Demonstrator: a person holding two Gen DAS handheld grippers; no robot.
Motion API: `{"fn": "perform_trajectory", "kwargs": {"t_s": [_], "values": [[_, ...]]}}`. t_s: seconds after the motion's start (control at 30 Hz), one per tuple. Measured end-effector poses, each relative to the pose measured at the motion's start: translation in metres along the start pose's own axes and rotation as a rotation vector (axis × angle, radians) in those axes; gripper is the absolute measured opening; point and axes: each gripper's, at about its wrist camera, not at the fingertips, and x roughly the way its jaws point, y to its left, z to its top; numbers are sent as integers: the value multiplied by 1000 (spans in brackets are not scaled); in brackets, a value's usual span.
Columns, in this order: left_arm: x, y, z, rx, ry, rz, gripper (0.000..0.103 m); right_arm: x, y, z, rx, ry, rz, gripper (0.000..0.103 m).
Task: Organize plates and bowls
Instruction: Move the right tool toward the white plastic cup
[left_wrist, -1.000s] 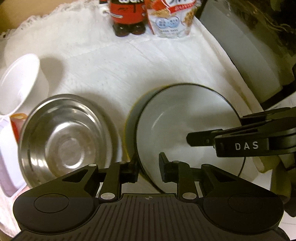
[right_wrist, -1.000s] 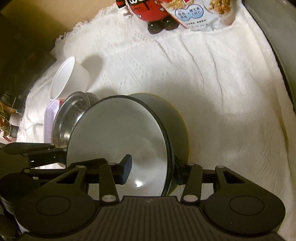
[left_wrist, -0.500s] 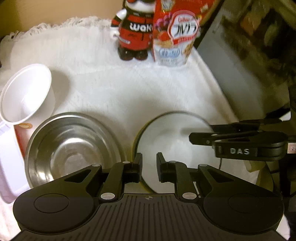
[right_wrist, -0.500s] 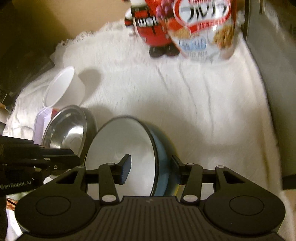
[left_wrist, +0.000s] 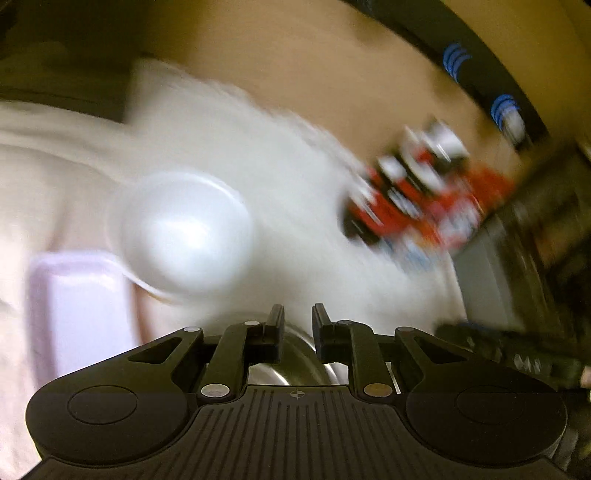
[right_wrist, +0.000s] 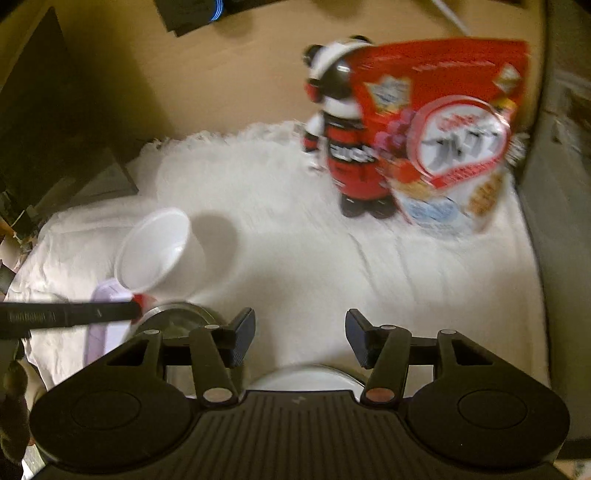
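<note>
In the right wrist view my right gripper hangs above the white bowl with the dark outside. Only the bowl's far rim shows under the fingers. The jaws are opening and nothing is between them. A steel bowl sits to its left, and a white plastic bowl leans beyond that. The left wrist view is blurred. My left gripper is there with a narrow gap and nothing in it, over the steel bowl's rim and short of the white plastic bowl.
A white cloth covers the table. A red and black figure and a red cereal bag stand at the back right. A lavender container lies at the left edge. A grey panel borders the right.
My right gripper let go of the tilted dark-rimmed bowl, which now lies flat, and rose. My left gripper narrowed its jaws, left that bowl's rim, swung left and rolled.
</note>
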Motion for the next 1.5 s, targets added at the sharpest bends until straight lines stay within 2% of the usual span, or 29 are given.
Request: {"fn": "perform_trajectory", "kwargs": {"t_s": [0.2,0.27,0.4,0.5,0.67,0.77,0.8,0.83,0.87,0.9,0.93,1.03,1.13,1.17,1.23,1.37,1.5], "values": [[-9,77,38,-154,-106,66,18,33,52,32,-42,7,4,56],[-3,92,49,-159,-127,83,19,47,69,42,-60,19,-6,63],[29,106,70,-134,-68,111,21,85,98,59,-92,80,-37,63],[50,113,74,-95,-18,106,21,112,114,68,-87,115,-25,63],[75,114,71,-39,34,146,22,157,139,80,-48,131,-32,63],[88,115,69,-21,70,151,22,197,141,79,-11,217,-31,63],[91,115,70,-20,80,142,21,212,141,76,9,270,-27,61],[93,115,70,-22,89,126,22,221,140,72,30,307,-16,53],[94,114,71,-25,94,100,22,228,140,68,53,335,9,41],[93,113,71,-30,94,63,22,231,140,66,65,352,35,35],[90,110,70,-32,90,34,21,231,141,65,70,361,59,27],[78,93,69,-13,60,-59,18,211,144,67,38,313,92,21],[68,72,69,-17,35,-197,18,179,146,72,4,239,111,20],[65,66,69,-19,23,-222,18,167,146,73,-12,212,115,20],[61,55,69,-22,4,-211,18,149,145,73,-36,176,101,20],[53,50,65,-29,-4,-147,17,134,129,71,-29,162,61,20],[48,61,63,5,-2,-29,17,129,107,70,15,163,26,20]]}}
